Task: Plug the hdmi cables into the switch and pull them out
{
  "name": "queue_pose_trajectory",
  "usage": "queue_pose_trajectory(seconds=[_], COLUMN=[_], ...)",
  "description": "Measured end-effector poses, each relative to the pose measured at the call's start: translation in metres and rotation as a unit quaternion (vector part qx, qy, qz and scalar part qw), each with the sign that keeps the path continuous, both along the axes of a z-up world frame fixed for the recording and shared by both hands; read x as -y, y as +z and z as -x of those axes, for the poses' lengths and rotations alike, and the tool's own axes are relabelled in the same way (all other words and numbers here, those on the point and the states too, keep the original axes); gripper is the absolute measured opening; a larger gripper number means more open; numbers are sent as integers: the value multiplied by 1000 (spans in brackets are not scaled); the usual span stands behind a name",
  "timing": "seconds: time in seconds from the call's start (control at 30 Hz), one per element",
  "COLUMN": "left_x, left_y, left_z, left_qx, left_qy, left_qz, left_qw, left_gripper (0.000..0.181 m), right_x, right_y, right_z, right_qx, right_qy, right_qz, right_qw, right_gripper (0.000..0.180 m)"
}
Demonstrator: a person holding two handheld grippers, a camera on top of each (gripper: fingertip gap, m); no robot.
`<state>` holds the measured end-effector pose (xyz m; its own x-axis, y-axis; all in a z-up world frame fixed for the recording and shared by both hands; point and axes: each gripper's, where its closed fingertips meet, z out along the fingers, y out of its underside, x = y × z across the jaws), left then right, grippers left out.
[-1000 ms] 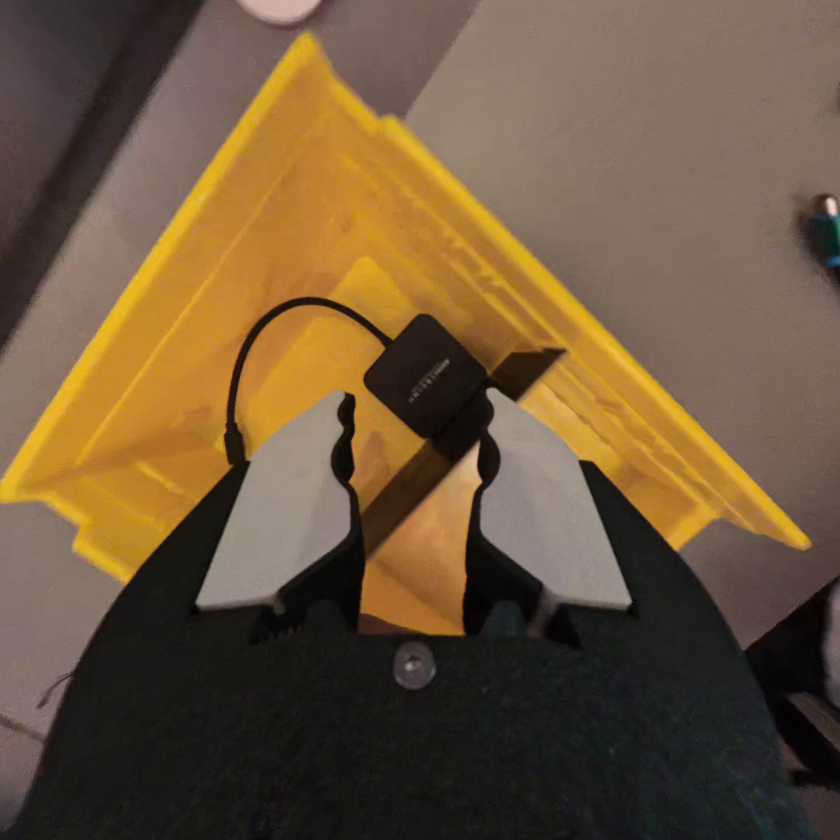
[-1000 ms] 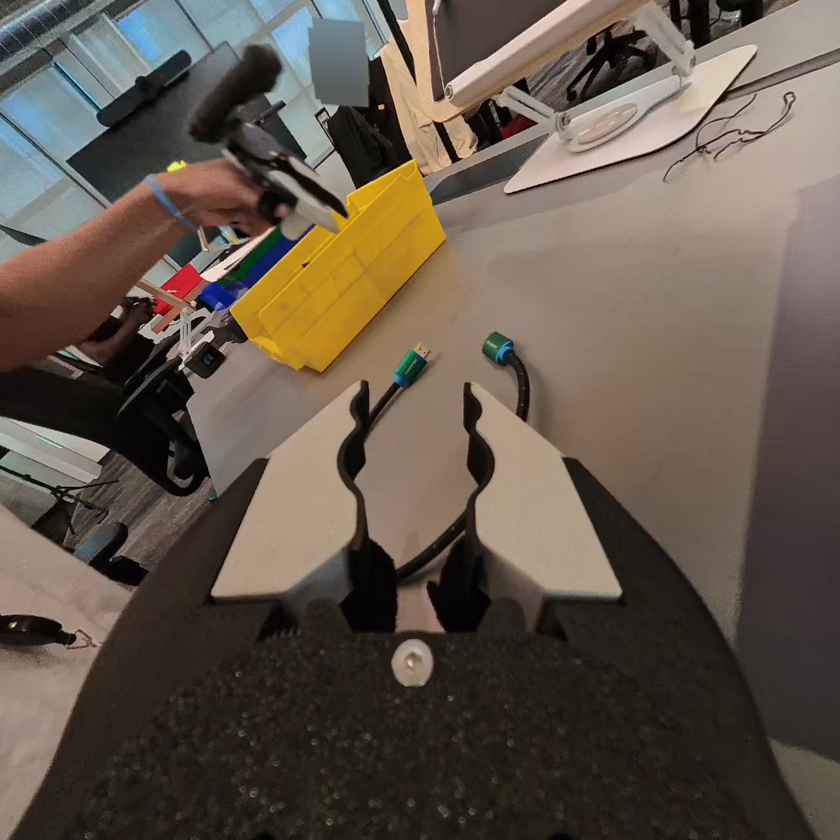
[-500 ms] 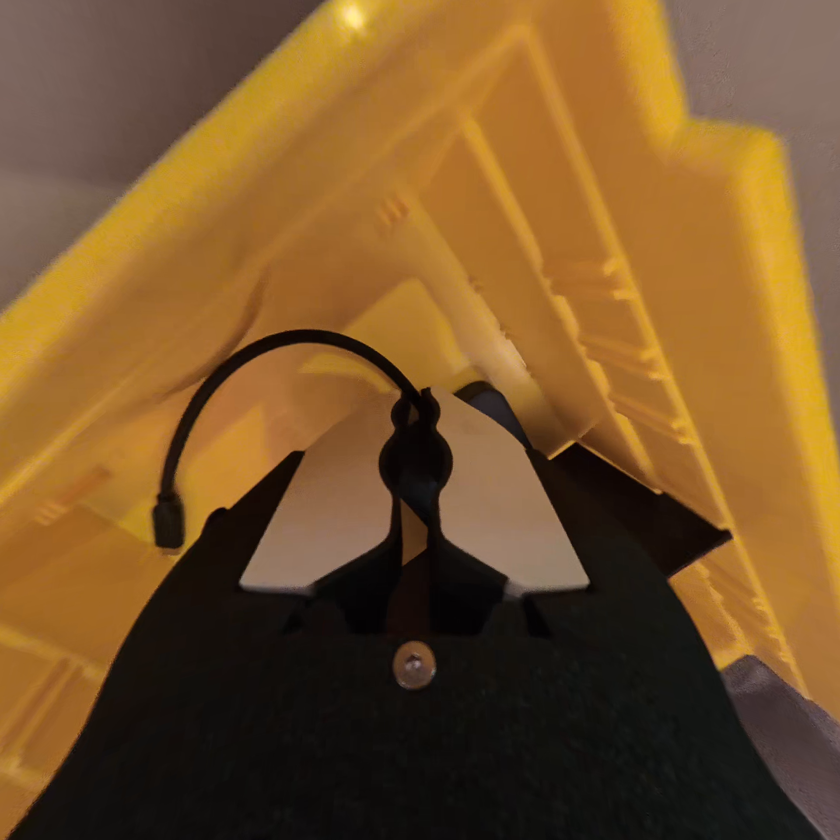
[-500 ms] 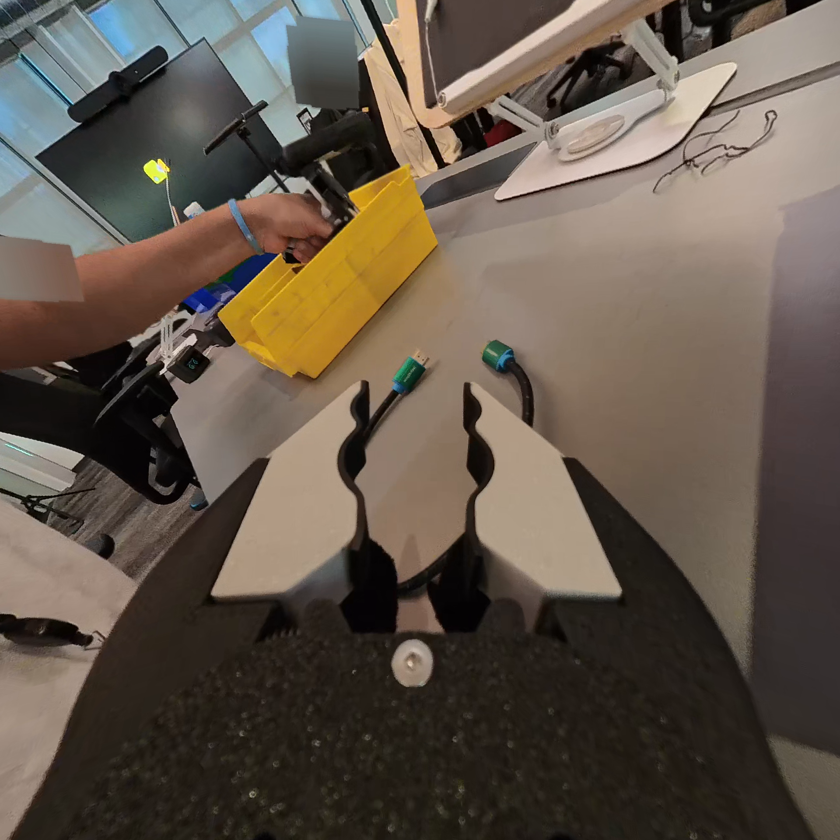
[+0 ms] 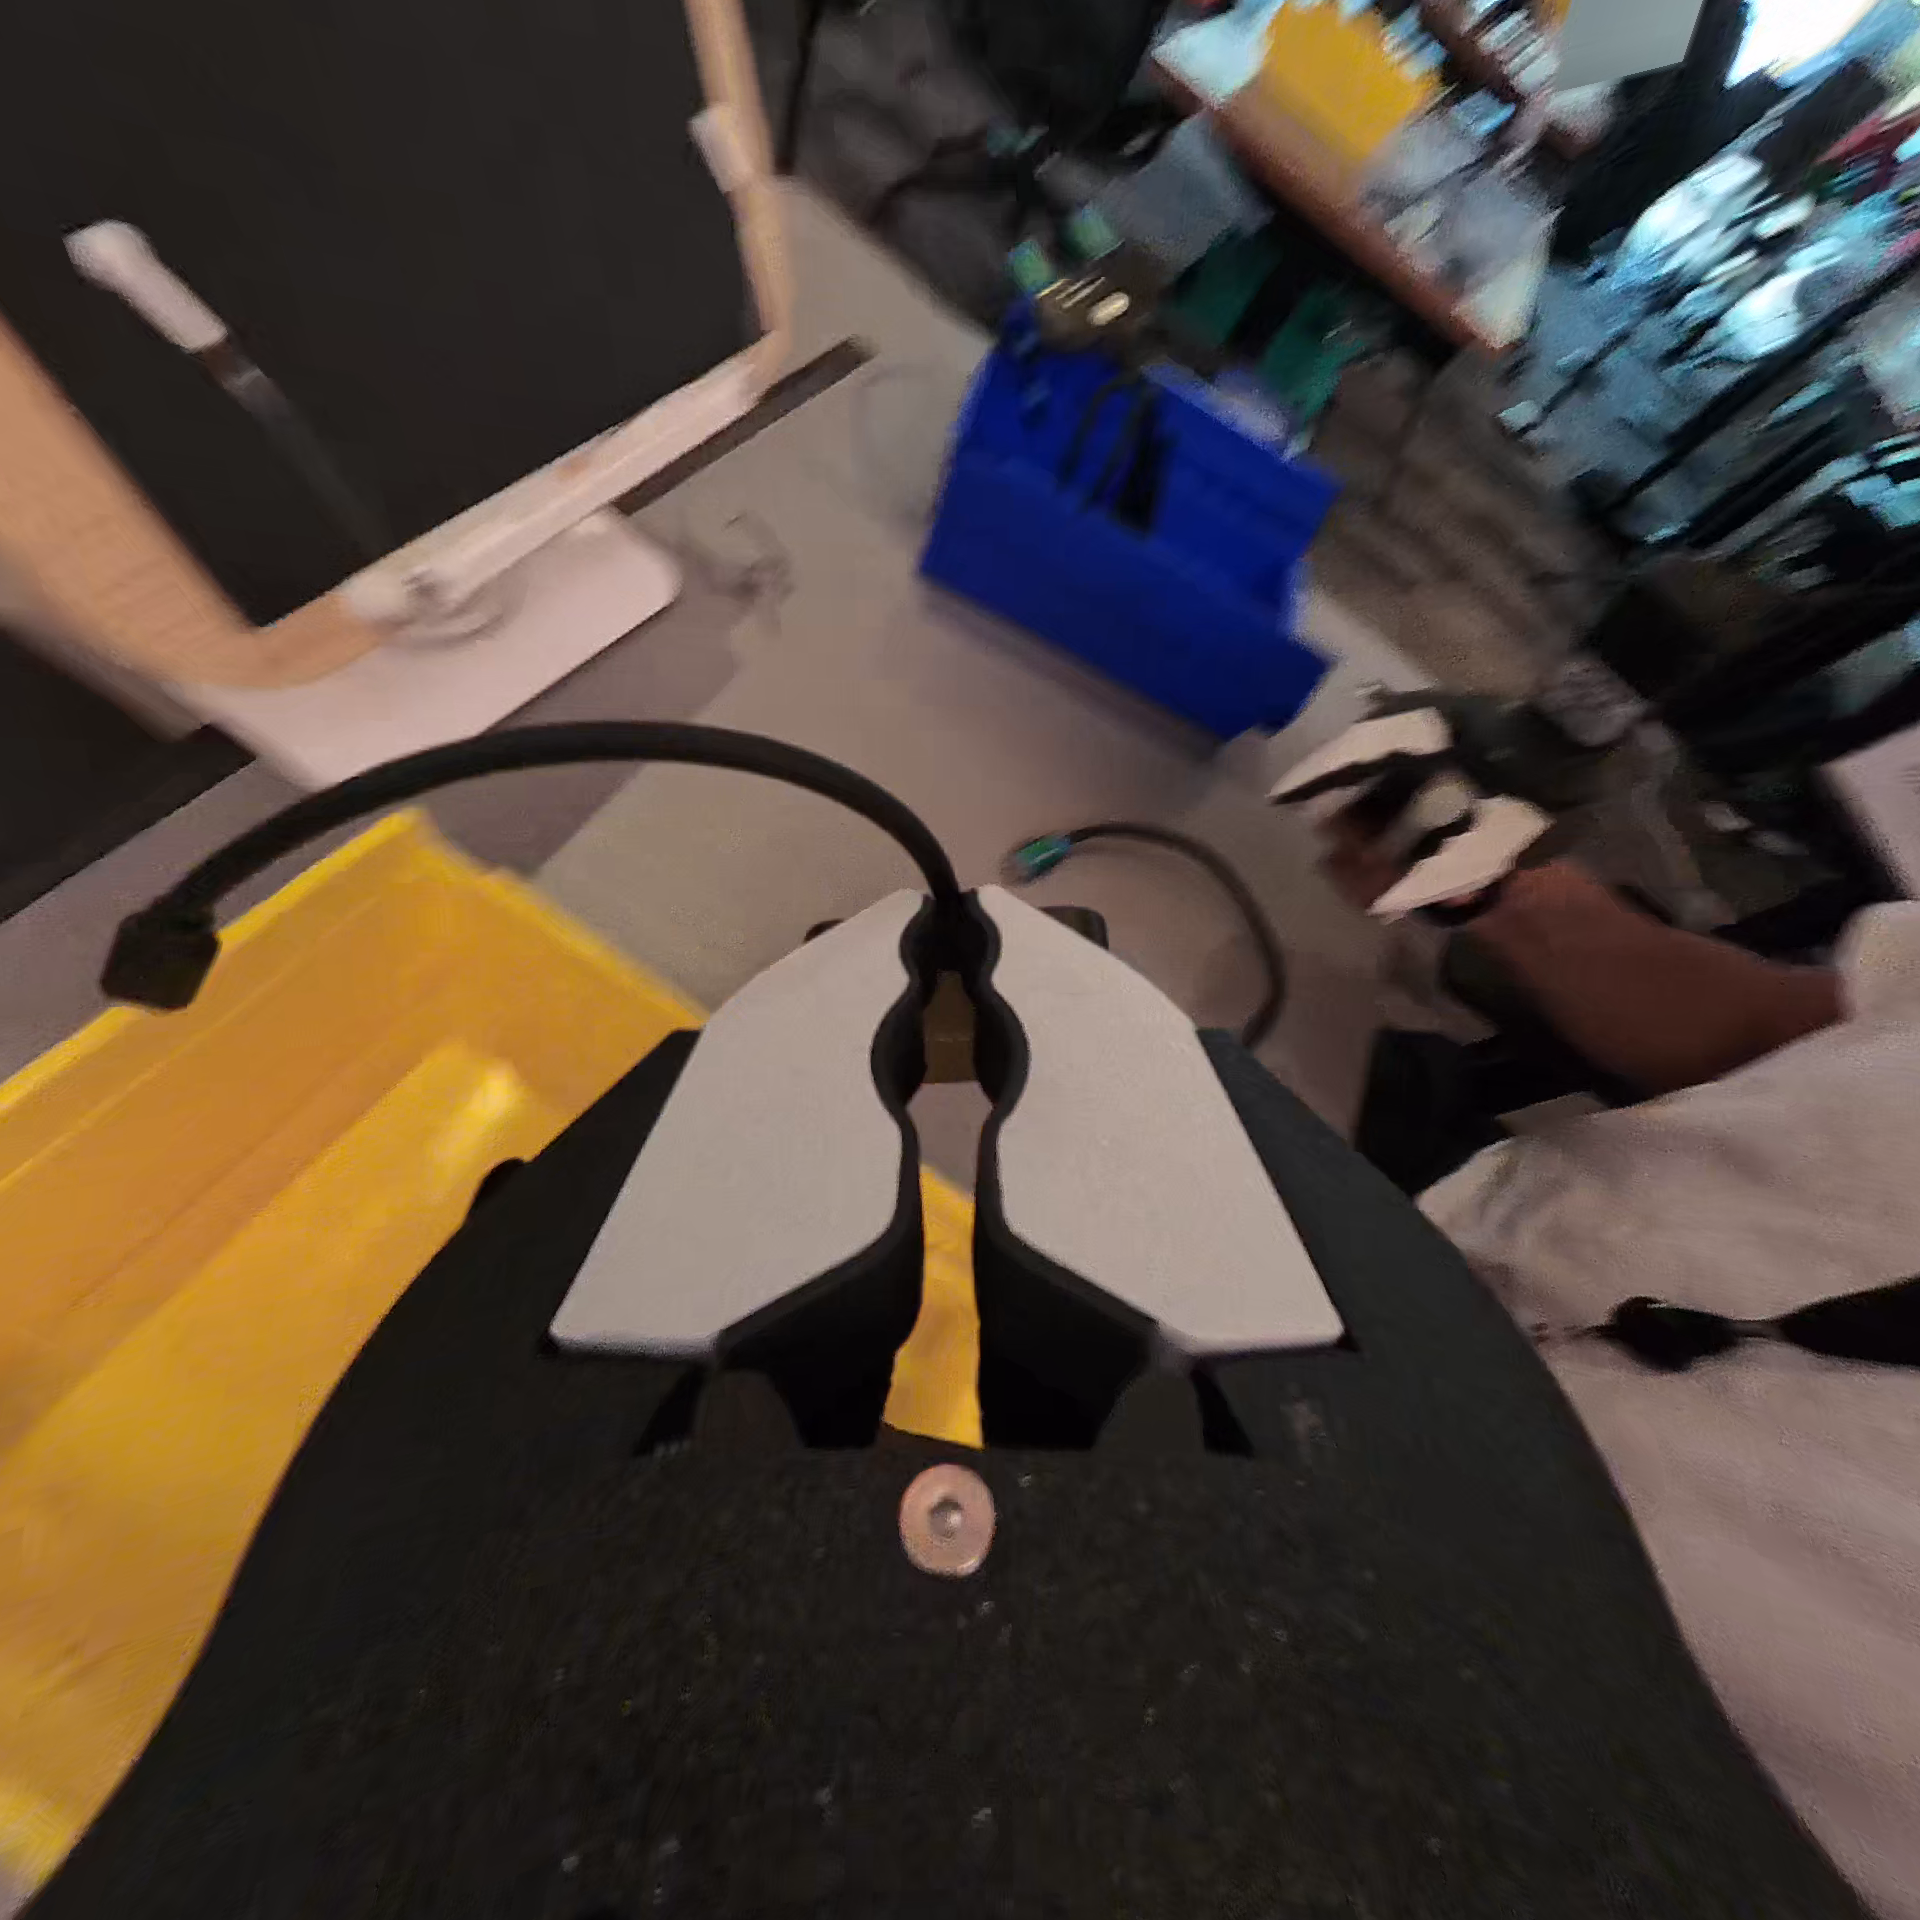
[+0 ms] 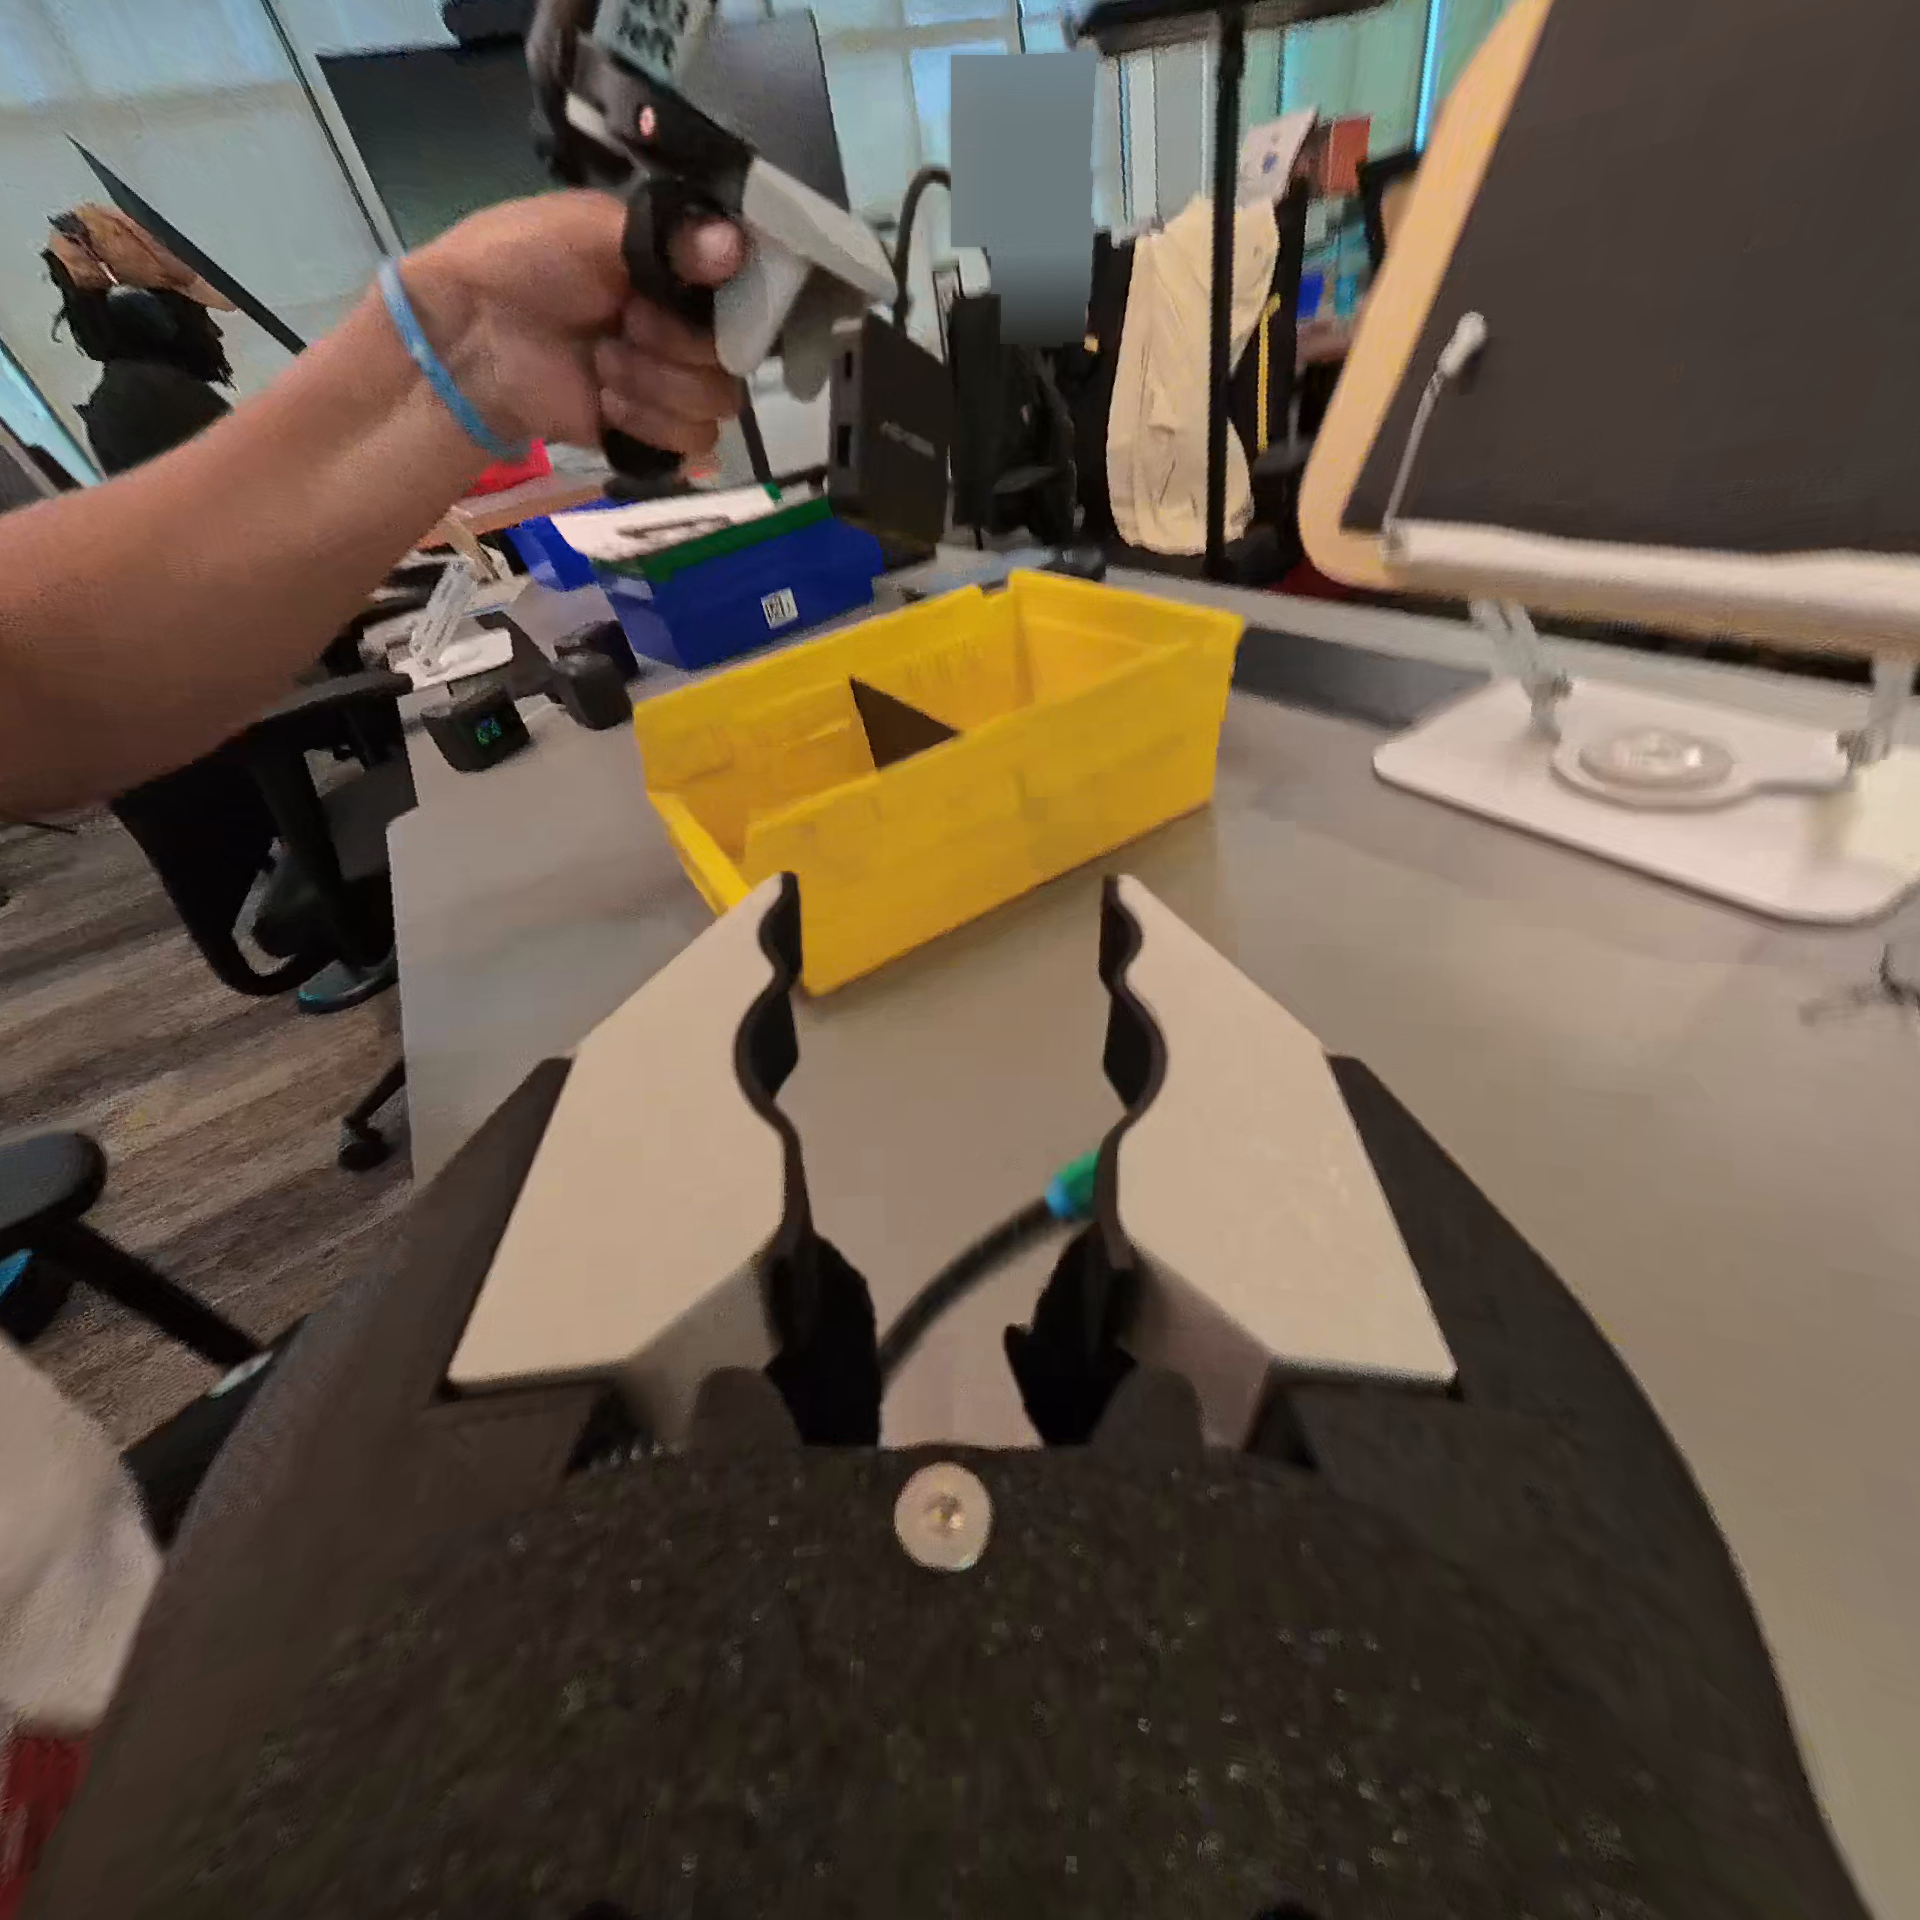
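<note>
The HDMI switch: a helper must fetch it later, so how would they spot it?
Start at the yellow bin on the grey desk. Above it, the left tongs hold up the switch. It is the only flat black box, with a short black cable arching from it.

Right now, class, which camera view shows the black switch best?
The right wrist view: the switch hangs in full below the left gripper, above the yellow bin. The left wrist view shows only its cable curving from the shut fingers; they hide its body.
</note>
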<state>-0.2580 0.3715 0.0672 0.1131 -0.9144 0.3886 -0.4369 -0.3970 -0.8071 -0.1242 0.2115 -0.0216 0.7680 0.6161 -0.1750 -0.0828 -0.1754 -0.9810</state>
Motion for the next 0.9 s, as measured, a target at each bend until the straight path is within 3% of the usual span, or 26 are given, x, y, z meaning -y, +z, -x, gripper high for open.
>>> queue_pose_trajectory(seconds=[0.13,0.23,0.33,0.47,0.5,0.53,0.63,0.73,0.8,0.9], left_x=[84,154,196,225,230,231,218,179,148,133], left_y=[36,52,48,39,38,36,31,9,-15,-48], left_z=[-27,-23,-27,-41,-45,-49,-64,-83,-89,-86], left_qx=[163,303,351,361,360,359,354,312,273,214], left_qy=[-130,-276,-351,-405,-415,-418,-376,-257,-150,-55], left_qz=[38,11,7,-11,-10,-11,2,33,20,-77], left_qw=[977,912,868,840,835,835,856,914,950,972], left_gripper=[3,3,3,4,4,4,4,5,30,58], right_x=[-10,3,31,62,67,74,79,57,36,7], right_y=[29,43,63,77,79,80,78,66,54,21], right_z=[38,56,64,74,74,73,66,48,30,5], right_qx=[-9,-122,-274,-369,-384,-387,-381,-374,-382,-388], right_qy=[20,104,239,357,375,398,398,319,242,120], right_qz=[-63,-16,54,94,100,96,85,85,104,164], right_qw=[998,987,930,853,838,826,830,867,886,899], right_gripper=[61,60,56,56,48,24,14,12,12,12])
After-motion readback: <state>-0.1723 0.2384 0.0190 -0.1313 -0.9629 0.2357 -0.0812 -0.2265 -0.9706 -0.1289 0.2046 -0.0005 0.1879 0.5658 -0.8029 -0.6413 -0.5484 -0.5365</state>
